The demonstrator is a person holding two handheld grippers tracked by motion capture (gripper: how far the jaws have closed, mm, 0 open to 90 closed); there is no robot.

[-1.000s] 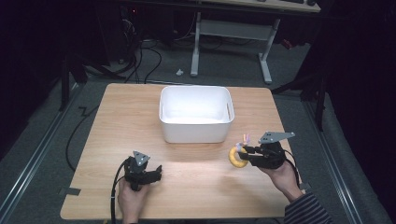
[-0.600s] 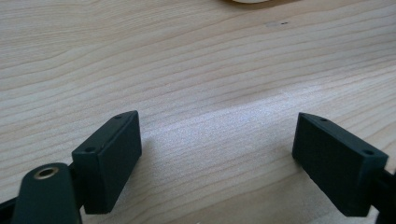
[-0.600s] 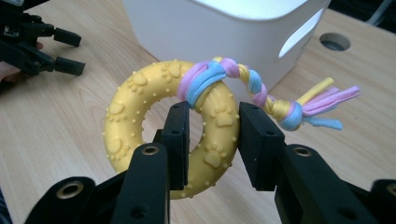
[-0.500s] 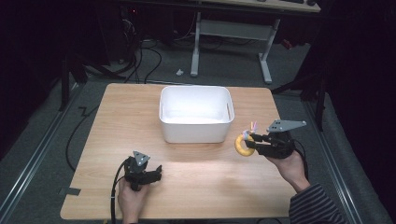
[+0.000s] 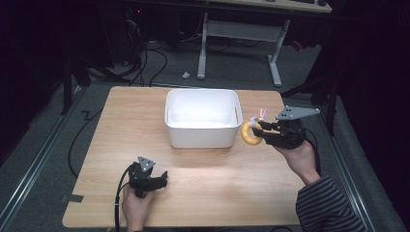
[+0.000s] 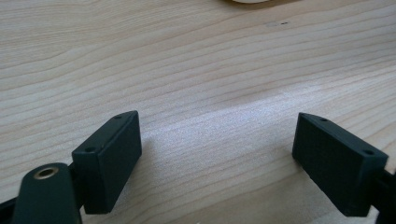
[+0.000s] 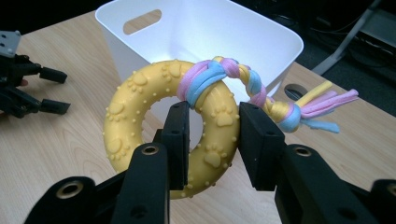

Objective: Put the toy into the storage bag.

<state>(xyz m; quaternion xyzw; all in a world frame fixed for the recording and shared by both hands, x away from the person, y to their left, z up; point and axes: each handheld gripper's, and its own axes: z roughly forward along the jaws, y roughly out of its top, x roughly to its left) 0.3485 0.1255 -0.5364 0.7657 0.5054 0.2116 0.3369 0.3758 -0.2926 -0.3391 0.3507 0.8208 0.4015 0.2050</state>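
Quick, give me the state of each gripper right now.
Left gripper: open, jaws spread wide over bare wooden table, holding nothing.
Right gripper: closed on the yellow ring toy, lifted beside the white bin.

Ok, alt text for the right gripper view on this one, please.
The right tongs are shut on a yellow ring-shaped chew toy with paw prints and a braided pastel rope, held above the wooden table. A white plastic bin stands behind; the left tongs show far left.

Lab: floor cables (image 5: 145, 63), desk frame (image 5: 241, 34), dark room.
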